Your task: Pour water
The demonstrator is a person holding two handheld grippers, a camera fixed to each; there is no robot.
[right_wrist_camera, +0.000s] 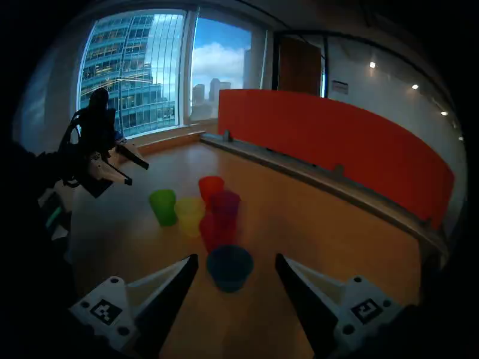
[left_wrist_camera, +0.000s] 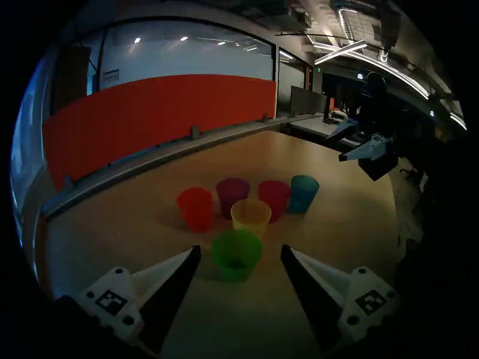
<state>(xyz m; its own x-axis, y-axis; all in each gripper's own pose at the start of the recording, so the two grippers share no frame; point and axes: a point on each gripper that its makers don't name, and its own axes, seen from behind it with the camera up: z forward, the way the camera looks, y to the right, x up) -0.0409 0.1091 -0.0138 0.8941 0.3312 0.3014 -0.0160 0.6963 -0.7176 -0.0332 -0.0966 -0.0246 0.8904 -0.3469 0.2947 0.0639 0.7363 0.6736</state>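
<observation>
Six plastic cups stand in a cluster on the wooden table [left_wrist_camera: 335,227]. In the left gripper view the green cup [left_wrist_camera: 236,256] is nearest, just ahead of my open left gripper [left_wrist_camera: 239,248]. Behind it are the yellow cup [left_wrist_camera: 251,216], orange cup [left_wrist_camera: 196,208], purple cup [left_wrist_camera: 232,192], red cup [left_wrist_camera: 274,198] and teal cup [left_wrist_camera: 303,192]. In the right gripper view the teal cup [right_wrist_camera: 229,267] stands just ahead of my open right gripper [right_wrist_camera: 235,257], which holds nothing. The green cup [right_wrist_camera: 163,206] is farthest left there.
A grey rail and an orange partition [left_wrist_camera: 155,116] run along the table's far edge. The right gripper [left_wrist_camera: 350,146] hovers above the table's right side, the left gripper [right_wrist_camera: 130,169] opposite it. Windows [right_wrist_camera: 138,78] lie beyond the table.
</observation>
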